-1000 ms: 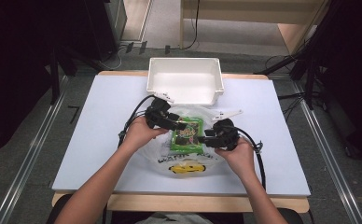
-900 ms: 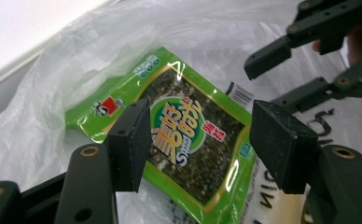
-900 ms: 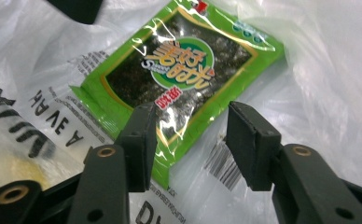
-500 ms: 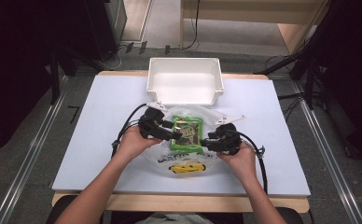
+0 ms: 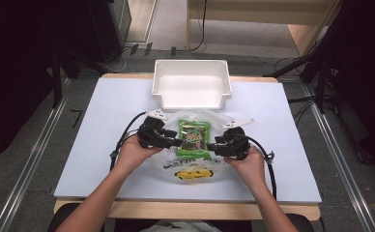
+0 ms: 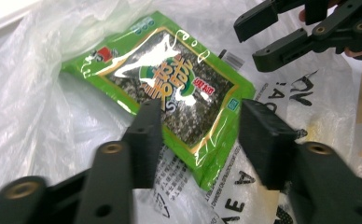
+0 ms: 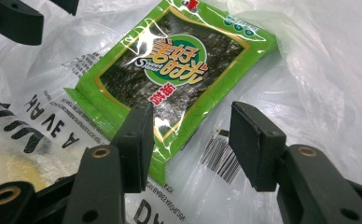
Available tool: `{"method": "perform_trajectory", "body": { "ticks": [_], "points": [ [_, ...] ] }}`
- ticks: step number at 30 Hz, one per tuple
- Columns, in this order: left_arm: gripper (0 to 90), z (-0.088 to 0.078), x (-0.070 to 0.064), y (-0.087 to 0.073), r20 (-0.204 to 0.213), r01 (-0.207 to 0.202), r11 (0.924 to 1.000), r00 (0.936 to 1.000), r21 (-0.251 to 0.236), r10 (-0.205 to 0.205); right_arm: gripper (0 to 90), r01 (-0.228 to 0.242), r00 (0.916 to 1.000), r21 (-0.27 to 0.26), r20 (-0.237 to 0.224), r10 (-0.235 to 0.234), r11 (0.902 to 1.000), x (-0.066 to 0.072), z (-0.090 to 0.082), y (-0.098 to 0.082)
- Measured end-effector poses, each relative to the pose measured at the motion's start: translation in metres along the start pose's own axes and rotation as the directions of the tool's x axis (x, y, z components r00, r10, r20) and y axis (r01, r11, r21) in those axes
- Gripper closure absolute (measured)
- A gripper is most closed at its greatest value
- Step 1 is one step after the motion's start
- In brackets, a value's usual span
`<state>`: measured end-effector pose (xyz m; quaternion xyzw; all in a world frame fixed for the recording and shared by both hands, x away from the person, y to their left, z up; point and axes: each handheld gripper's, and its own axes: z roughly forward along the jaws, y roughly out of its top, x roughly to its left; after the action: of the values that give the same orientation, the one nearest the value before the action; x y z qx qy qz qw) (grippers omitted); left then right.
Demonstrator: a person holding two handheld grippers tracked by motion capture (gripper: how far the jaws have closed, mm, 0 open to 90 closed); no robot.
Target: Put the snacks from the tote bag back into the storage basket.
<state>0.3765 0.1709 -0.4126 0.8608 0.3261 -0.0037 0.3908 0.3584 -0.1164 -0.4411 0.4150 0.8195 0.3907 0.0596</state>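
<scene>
High view: the green snack pack [image 5: 194, 138] lies on the plastic bag [image 5: 190, 166]. Left gripper [image 5: 172, 140], jaws just closing, and right gripper [image 5: 213, 145] gape beside it. Pinching only bag could drop the pack.

Bright table, perhaps slight glare

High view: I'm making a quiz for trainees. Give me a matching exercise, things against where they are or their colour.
Things:
1. bin
2. packet
3. bag
4. left gripper

Descriptions:
A. green, lying on the bag
B. clear plastic with a yellow smiley
C. white, at the table's far edge
D. black, at the packet's left side

Pairs: 1-C, 2-A, 3-B, 4-D
</scene>
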Motion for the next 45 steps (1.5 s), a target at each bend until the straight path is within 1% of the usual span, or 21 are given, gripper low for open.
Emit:
{"method": "perform_trajectory", "body": {
  "ticks": [2, 3, 6, 7, 9, 12, 15, 17, 20, 22, 23, 24, 25, 27, 28, 31, 33, 37, 40, 42, 45],
  "points": [
    [60.2, 0.001, 0.001, -0.002, -0.010, 0.001, 1.0000, 0.9999, 0.008, -0.001, 52.1, 0.007, 1.0000, 0.002, 0.000, -0.007, 1.0000, 0.001, 0.001, 0.000],
    [61.8, 0.001, 0.001, -0.003, -0.012, 0.007, 0.9999, 0.9999, 0.013, -0.007, 52.2, 0.013, 0.9999, -0.001, 0.000, -0.013, 0.9999, 0.001, 0.001, 0.001],
    [68.4, 0.003, 0.002, -0.006, -0.011, 0.015, 0.9999, 0.9998, 0.000, -0.015, 52.0, 0.024, 0.9997, 0.003, 0.004, -0.024, 0.9997, 0.001, 0.002, 0.000],
    [69.6, 0.004, 0.002, -0.007, -0.016, 0.016, 0.9999, 0.9997, 0.004, -0.015, 51.9, 0.020, 0.9998, 0.005, 0.005, -0.020, 0.9998, 0.001, 0.002, 0.000],
    [73.9, 0.008, 0.003, -0.009, -0.006, 0.038, 0.9992, 0.9992, 0.014, -0.038, 51.5, 0.019, 0.9998, 0.001, -0.002, -0.019, 0.9998, 0.001, 0.004, 0.000],
    [80.4, 0.012, 0.003, -0.010, 0.004, 0.036, 0.9990, 0.9993, 0.027, -0.036, 51.3, 0.024, 0.9997, 0.003, 0.000, -0.024, 0.9997, 0.001, 0.006, 0.000],
    [83.5, 0.016, 0.002, -0.011, 0.002, 0.035, 0.9991, 0.9994, 0.024, -0.035, 51.3, 0.022, 0.9998, 0.000, 0.003, -0.022, 0.9998, 0.002, 0.007, 0.000],
    [83.8, 0.019, 0.002, -0.011, -0.005, 0.037, 0.9990, 0.9993, 0.026, -0.037, 51.3, 0.016, 0.9999, -0.001, 0.004, -0.016, 0.9999, 0.002, 0.007, 0.001],
    [83.4, 0.025, 0.003, -0.011, -0.022, 0.044, 0.9981, 0.9988, 0.042, -0.043, 51.4, 0.029, 0.9996, -0.005, 0.006, -0.029, 0.9996, 0.002, 0.008, 0.002],
    [83.2, 0.029, 0.005, -0.012, -0.026, 0.052, 0.9976, 0.9984, 0.046, -0.050, 51.4, 0.016, 0.9998, -0.005, 0.009, -0.016, 0.9999, 0.003, 0.008, 0.003],
    [83.3, 0.031, 0.006, -0.012, -0.030, 0.051, 0.9974, 0.9983, 0.051, -0.049, 51.4, 0.025, 0.9996, -0.007, 0.012, -0.025, 0.9997, 0.003, 0.008, 0.004],
    [83.4, 0.032, 0.006, -0.012, -0.027, 0.051, 0.9975, 0.9984, 0.049, -0.049, 51.4, 0.021, 0.9997, -0.011, 0.015, -0.021, 0.9997, 0.003, 0.009, 0.005],
    [83.7, 0.032, 0.007, -0.013, -0.021, 0.060, 0.9972, 0.9981, 0.044, -0.059, 51.4, 0.024, 0.9996, -0.008, 0.013, -0.024, 0.9997, 0.003, 0.009, 0.006],
    [83.7, 0.032, 0.008, -0.013, -0.026, 0.058, 0.9974, 0.9981, 0.043, -0.056, 51.4, 0.020, 0.9997, -0.004, 0.016, -0.020, 0.9998, 0.005, 0.011, 0.007],
    [83.7, 0.032, 0.008, -0.013, -0.026, 0.055, 0.9975, 0.9982, 0.046, -0.053, 51.4, 0.027, 0.9995, -0.003, 0.014, -0.027, 0.9996, 0.004, 0.012, 0.008],
    [84.0, 0.032, 0.009, -0.014, -0.026, 0.066, 0.9970, 0.9976, 0.040, -0.065, 51.4, 0.030, 0.9994, -0.003, 0.017, -0.030, 0.9996, 0.004, 0.015, 0.010],
    [83.9, 0.031, 0.009, -0.015, -0.024, 0.075, 0.9965, 0.9970, 0.036, -0.074, 51.4, 0.019, 0.9997, -0.003, 0.013, -0.019, 0.9998, 0.004, 0.016, 0.012],
    [83.9, 0.030, 0.011, -0.016, -0.027, 0.075, 0.9961, 0.9969, 0.046, -0.073, 51.4, -0.002, 0.9999, -0.023, 0.011, 0.002, 0.9997, 0.003, 0.015, 0.014],
    [84.0, 0.030, 0.012, -0.017, -0.037, 0.080, 0.9956, 0.9962, 0.049, -0.079, 51.1, -0.007, 0.9999, -0.016, 0.014, 0.007, 0.9999, 0.003, 0.013, 0.019],
    [84.1, 0.030, 0.014, -0.018, -0.033, 0.086, 0.9950, 0.9959, 0.051, -0.084, 50.6, -0.019, 0.9998, -0.020, 0.010, 0.019, 0.9996, 0.004, 0.013, 0.023],
    [84.1, 0.030, 0.014, -0.018, -0.031, 0.092, 0.9944, 0.9954, 0.052, -0.090, 50.3, -0.023, 0.9997, -0.020, 0.002, 0.024, 0.9995, 0.004, 0.013, 0.026]
  ]
}}
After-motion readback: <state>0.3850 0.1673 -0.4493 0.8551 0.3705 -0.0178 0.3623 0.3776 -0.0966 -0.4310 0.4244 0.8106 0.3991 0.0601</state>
